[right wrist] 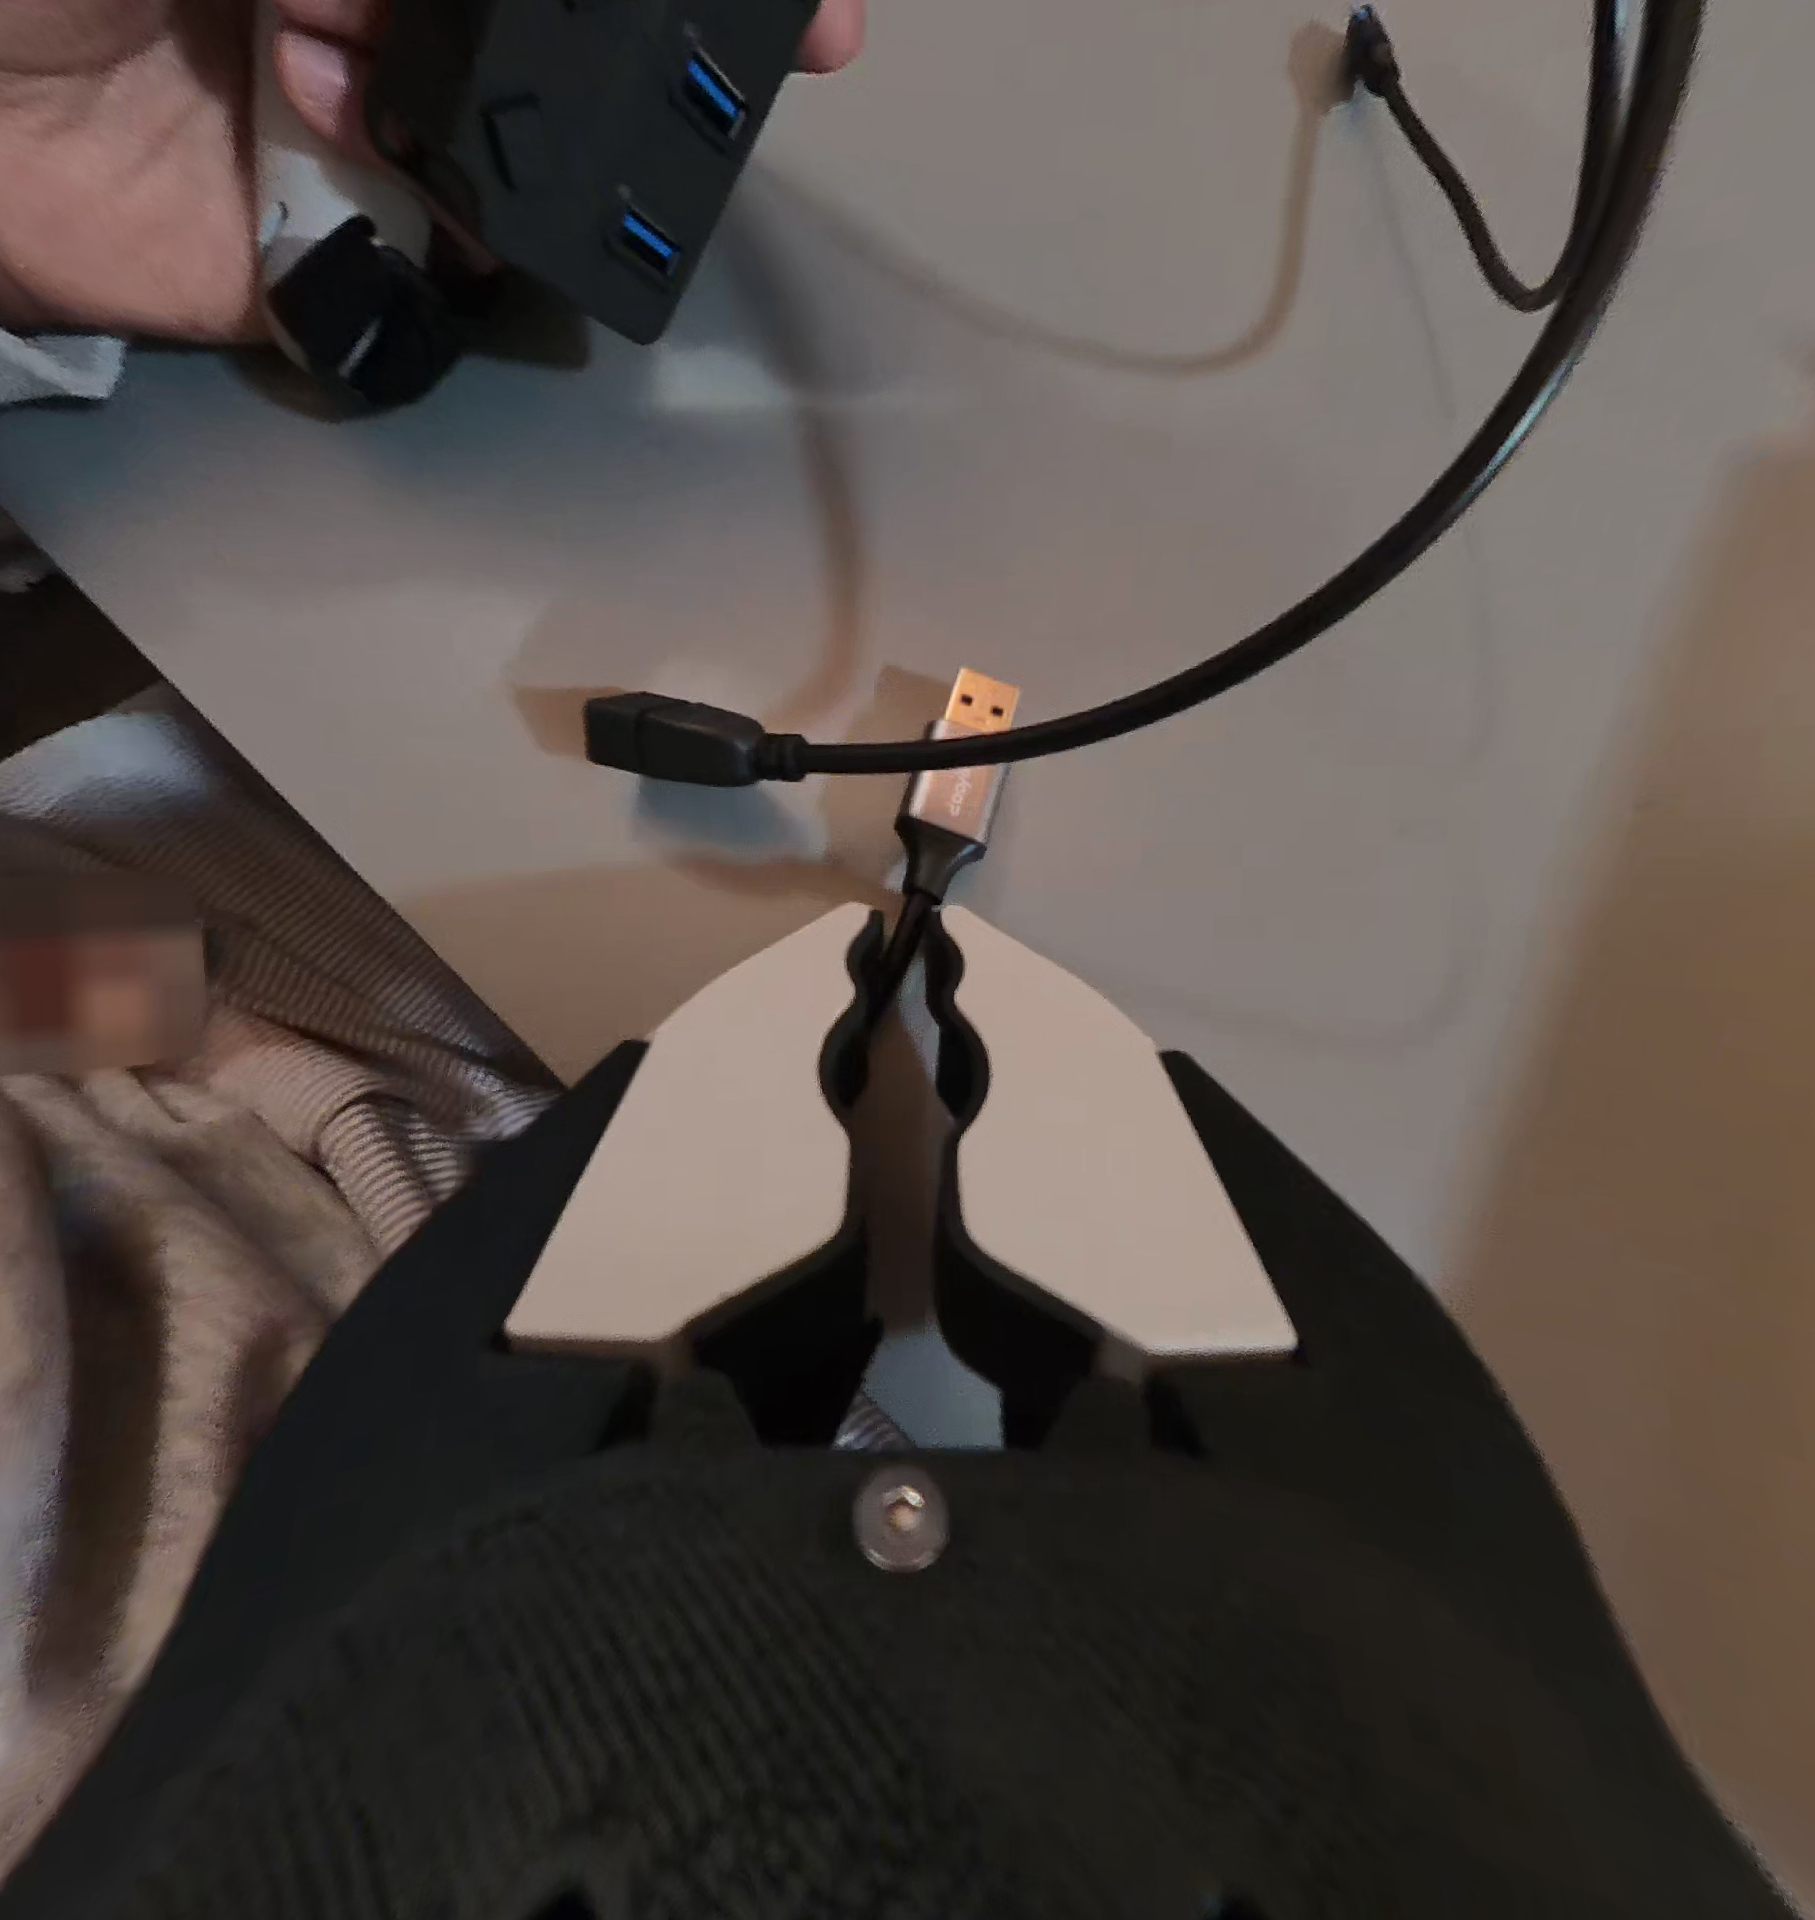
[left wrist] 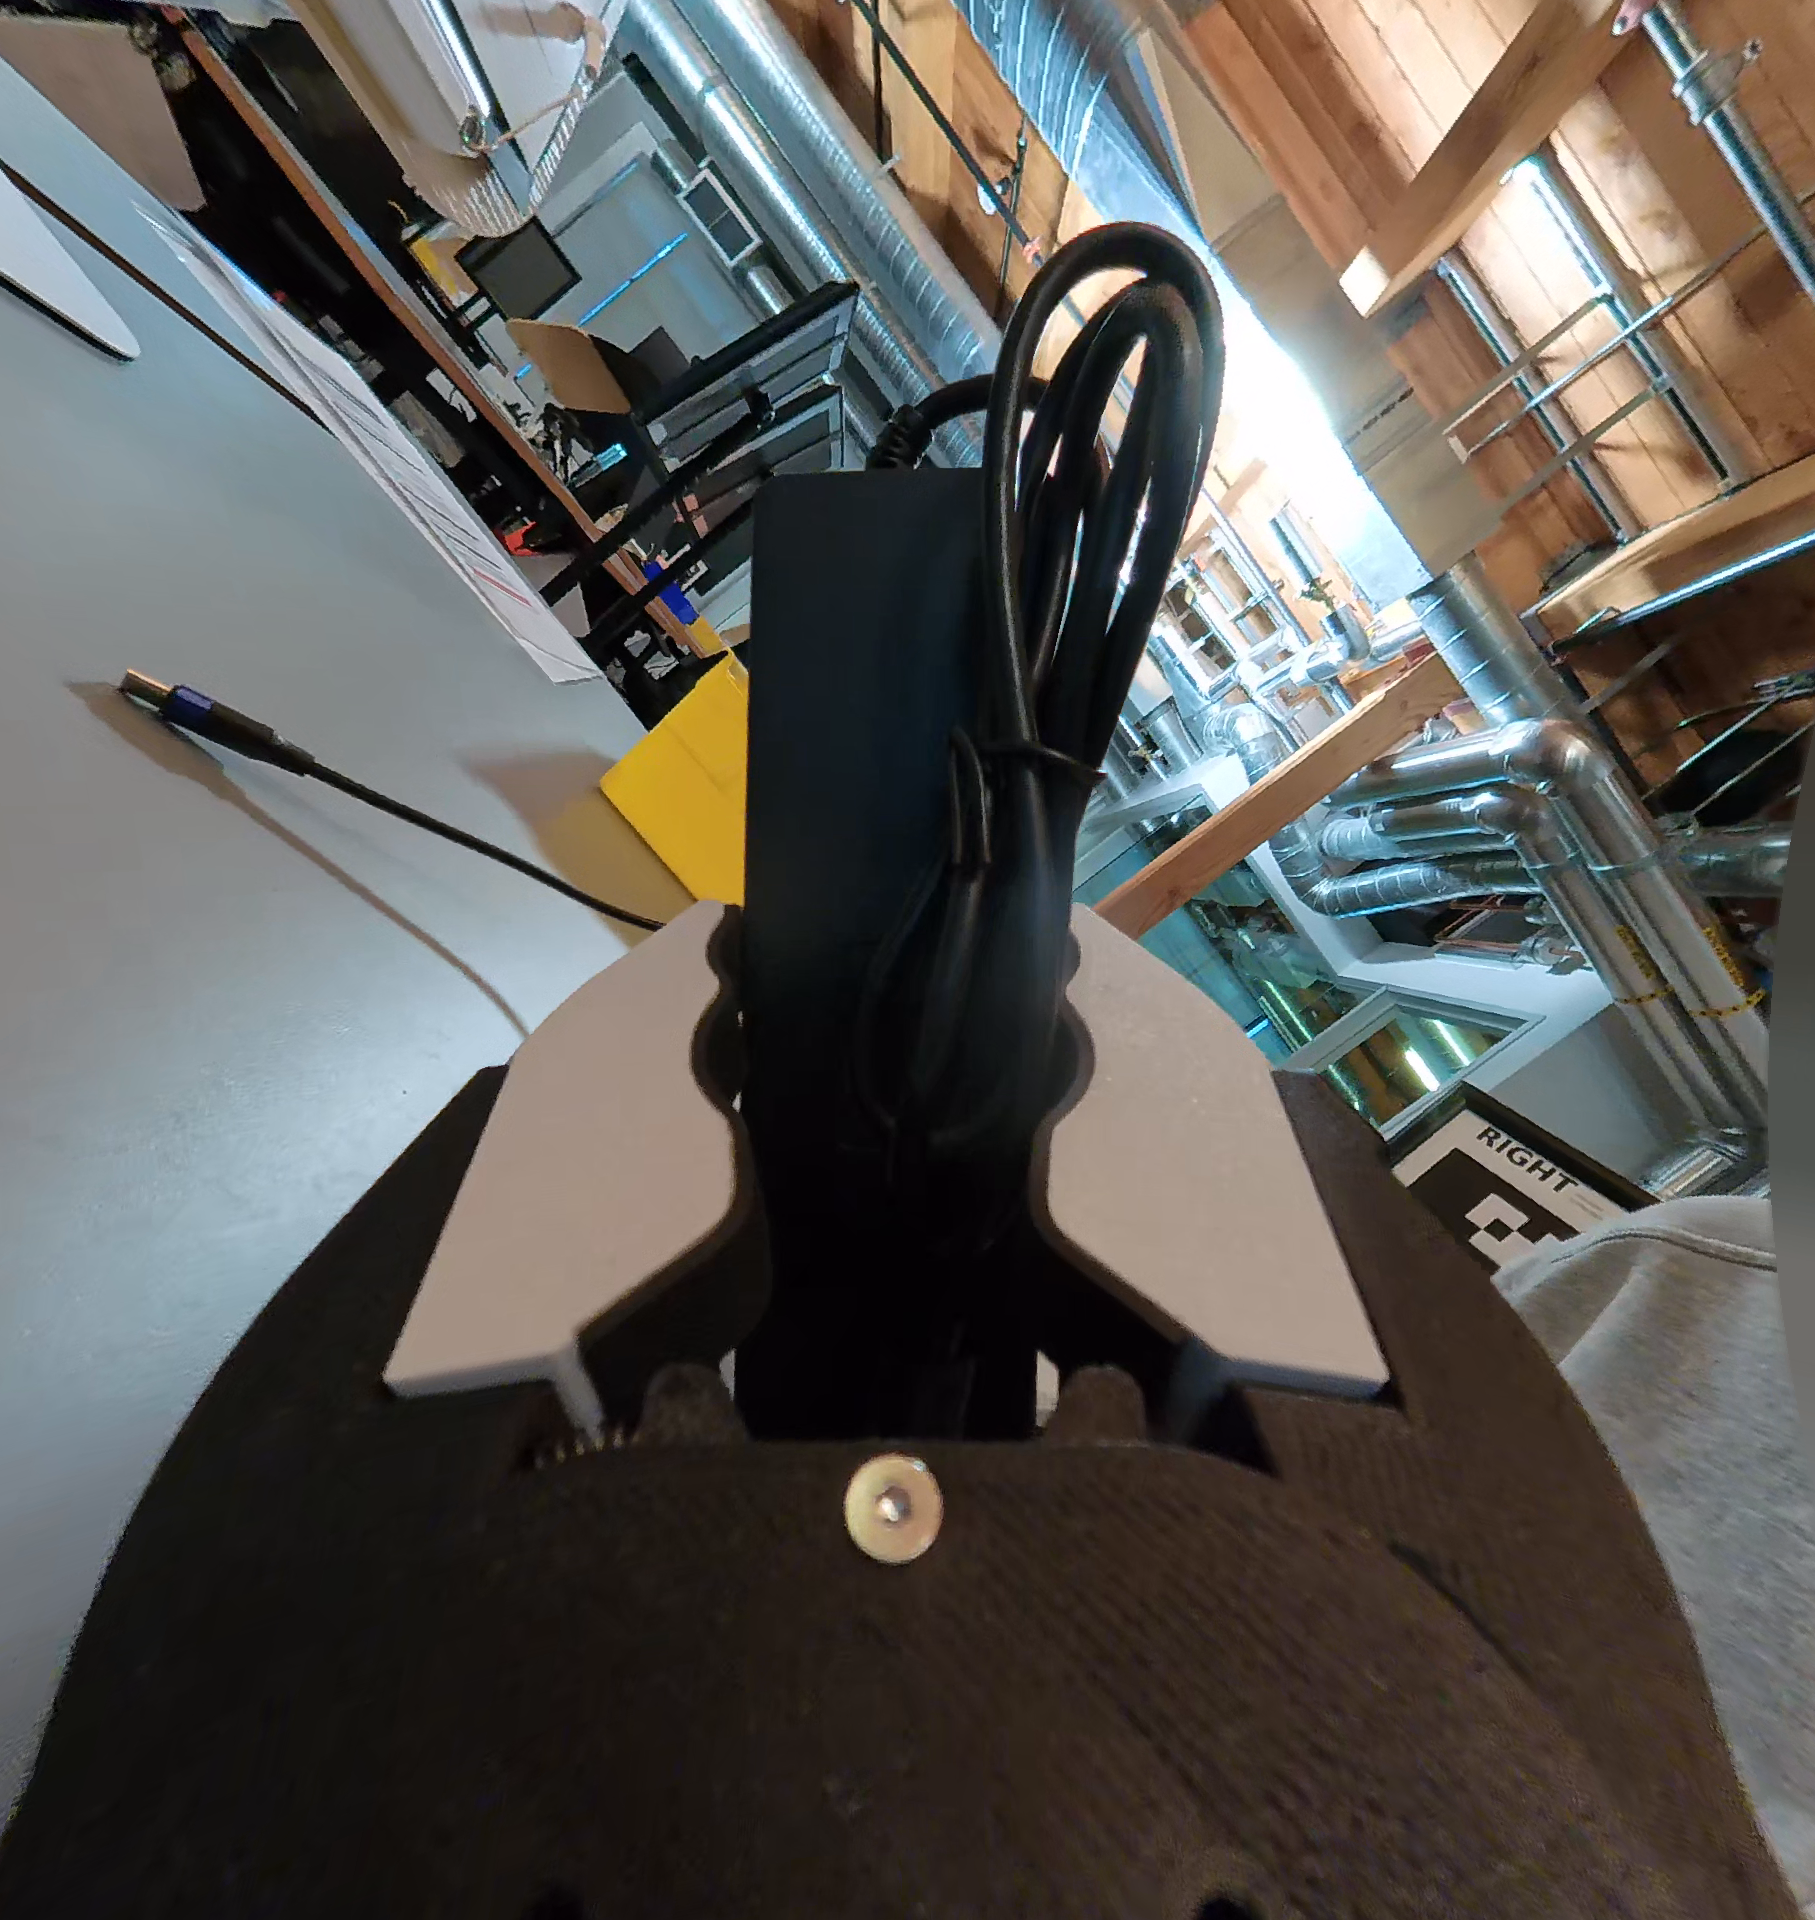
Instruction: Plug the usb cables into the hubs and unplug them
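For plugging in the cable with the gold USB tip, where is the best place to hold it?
Probably on the grey metal plug shell, from behind, pinching its flat sides. The right tool is shut only on the thin cable below the strain relief, so the plug tilts loosely and may bend away when pushed.

Black textured gripper bodies, grey-white fingers, silver screws, beige sleeve.

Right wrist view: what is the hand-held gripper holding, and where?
The right hand-held gripper pinches the thin black cable just behind the silver-shelled, gold-tipped USB plug, not the plug itself.
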Available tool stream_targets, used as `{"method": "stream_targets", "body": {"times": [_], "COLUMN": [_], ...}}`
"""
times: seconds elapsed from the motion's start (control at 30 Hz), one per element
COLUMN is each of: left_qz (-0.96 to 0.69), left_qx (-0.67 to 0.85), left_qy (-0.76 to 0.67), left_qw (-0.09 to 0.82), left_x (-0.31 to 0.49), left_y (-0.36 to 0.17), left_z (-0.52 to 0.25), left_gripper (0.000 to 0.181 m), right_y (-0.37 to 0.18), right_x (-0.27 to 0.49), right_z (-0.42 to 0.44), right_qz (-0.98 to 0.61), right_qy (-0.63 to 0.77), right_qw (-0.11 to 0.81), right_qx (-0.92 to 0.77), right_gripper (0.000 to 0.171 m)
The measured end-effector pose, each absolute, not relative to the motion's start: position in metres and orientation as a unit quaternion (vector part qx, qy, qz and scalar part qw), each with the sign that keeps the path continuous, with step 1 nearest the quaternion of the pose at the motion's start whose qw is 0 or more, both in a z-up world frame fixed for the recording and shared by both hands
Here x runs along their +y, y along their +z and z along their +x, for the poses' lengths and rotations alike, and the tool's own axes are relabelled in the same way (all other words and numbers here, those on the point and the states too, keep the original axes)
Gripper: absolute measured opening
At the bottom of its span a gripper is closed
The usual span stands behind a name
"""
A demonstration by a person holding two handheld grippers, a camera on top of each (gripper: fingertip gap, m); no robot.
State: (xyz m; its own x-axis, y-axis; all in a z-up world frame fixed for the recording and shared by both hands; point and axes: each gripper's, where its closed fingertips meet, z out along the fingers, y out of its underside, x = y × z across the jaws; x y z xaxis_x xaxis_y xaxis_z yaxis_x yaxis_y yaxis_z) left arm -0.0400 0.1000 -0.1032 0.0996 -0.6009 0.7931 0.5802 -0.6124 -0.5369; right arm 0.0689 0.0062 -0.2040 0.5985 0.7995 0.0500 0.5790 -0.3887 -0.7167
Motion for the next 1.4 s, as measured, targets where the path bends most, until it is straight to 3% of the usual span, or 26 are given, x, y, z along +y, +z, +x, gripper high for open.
{"method": "stream_targets", "body": {"times": [0.03, 0.5, 0.73, 0.9, 1.07, 1.4], "left_qz": [-0.595, -0.576, -0.587, -0.568, -0.562, -0.565], "left_qx": [0.008, 0.047, 0.085, 0.126, 0.143, 0.138], "left_qy": [-0.673, -0.686, -0.67, -0.679, -0.685, -0.684], "left_qw": [0.439, 0.442, 0.447, 0.448, 0.441, 0.44], "left_x": [0.1, 0.09, 0.083, 0.07, 0.063, 0.065], "left_y": [-0.103, -0.095, -0.096, -0.09, -0.089, -0.09], "left_z": [-0.04, -0.032, -0.021, -0.008, 0.001, 0.0], "left_gripper": [0.054, 0.054, 0.054, 0.055, 0.054, 0.054], "right_y": [-0.204, -0.139, -0.063, -0.085, -0.129, -0.117], "right_x": [0.008, 0.045, 0.018, 0.015, 0.027, 0.054], "right_z": [0.071, 0.136, 0.126, 0.088, 0.063, 0.033], "right_qz": [-0.816, -0.805, -0.694, -0.72, -0.766, -0.767], "right_qy": [0.146, 0.169, 0.341, 0.395, 0.359, 0.275], "right_qw": [0.362, 0.449, 0.534, 0.413, 0.284, 0.258], "right_qx": [-0.427, -0.348, -0.342, -0.394, -0.452, -0.519], "right_gripper": [0.007, 0.004, 0.004, 0.004, 0.004, 0.004]}}
